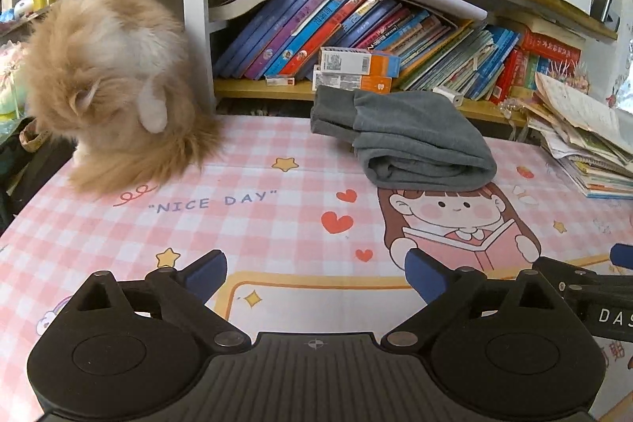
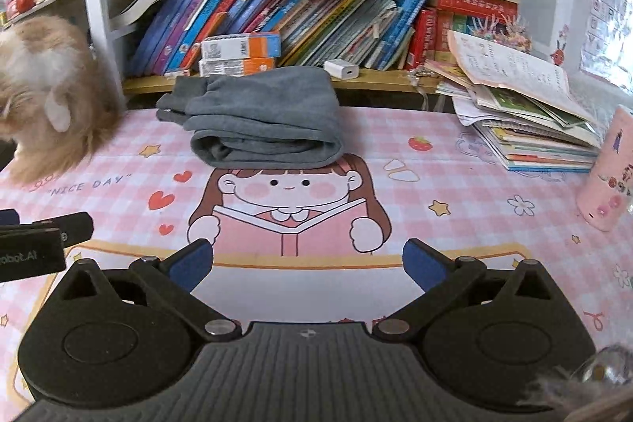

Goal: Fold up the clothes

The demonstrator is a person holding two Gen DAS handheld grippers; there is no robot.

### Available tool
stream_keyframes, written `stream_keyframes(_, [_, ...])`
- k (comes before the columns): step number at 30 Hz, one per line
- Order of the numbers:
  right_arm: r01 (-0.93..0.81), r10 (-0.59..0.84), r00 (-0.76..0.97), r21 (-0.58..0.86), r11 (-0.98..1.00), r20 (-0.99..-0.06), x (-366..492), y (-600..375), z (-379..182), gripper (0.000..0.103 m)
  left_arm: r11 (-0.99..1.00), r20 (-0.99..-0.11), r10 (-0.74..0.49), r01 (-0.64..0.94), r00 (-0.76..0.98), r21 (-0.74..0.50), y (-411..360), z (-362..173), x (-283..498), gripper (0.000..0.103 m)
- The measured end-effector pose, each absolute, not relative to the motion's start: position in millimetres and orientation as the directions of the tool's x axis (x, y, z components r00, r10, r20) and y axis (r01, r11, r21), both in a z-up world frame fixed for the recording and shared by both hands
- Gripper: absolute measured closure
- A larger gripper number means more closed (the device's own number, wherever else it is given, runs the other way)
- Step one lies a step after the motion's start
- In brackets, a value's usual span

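A grey garment (image 1: 403, 137) lies folded into a thick bundle at the back of the pink checked table mat (image 1: 245, 224), in front of the bookshelf; it also shows in the right wrist view (image 2: 261, 121). My left gripper (image 1: 316, 273) is open and empty, low over the mat near the front edge, well short of the garment. My right gripper (image 2: 308, 263) is open and empty, over the cartoon girl print, also short of the garment. The right gripper's body shows at the right edge of the left wrist view (image 1: 593, 295).
A fluffy orange and white cat (image 1: 114, 86) sits on the mat's back left. A stack of books and papers (image 2: 526, 121) lies at the back right, a pink bottle (image 2: 605, 173) on the far right. A bookshelf (image 1: 356, 26) runs behind the table.
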State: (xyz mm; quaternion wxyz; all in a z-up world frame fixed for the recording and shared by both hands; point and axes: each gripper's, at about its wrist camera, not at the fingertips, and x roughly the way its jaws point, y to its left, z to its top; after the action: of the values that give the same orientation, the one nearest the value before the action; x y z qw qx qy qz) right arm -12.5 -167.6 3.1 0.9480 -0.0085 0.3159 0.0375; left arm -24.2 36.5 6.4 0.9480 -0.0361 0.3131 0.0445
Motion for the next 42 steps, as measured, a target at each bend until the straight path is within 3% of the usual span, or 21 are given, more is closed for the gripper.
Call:
stream_keyframes(5, [-0.084,0.073,0.792,0.010,0.996,-0.606,-11.0,-167.3,2.4,0.000,0.995,-0.599,0.058,-0.097,0.799,-0.034,34.2,3.8,-26.4,0.000])
stream_keyframes(42, [-0.122,0.101,0.763,0.011,0.992,-0.638,-0.7,-159.5,-8.5,0.000,0.993,-0.629,0.030,-0.094,0.777,-0.068,37.2,-4.1,-16.9,0.000])
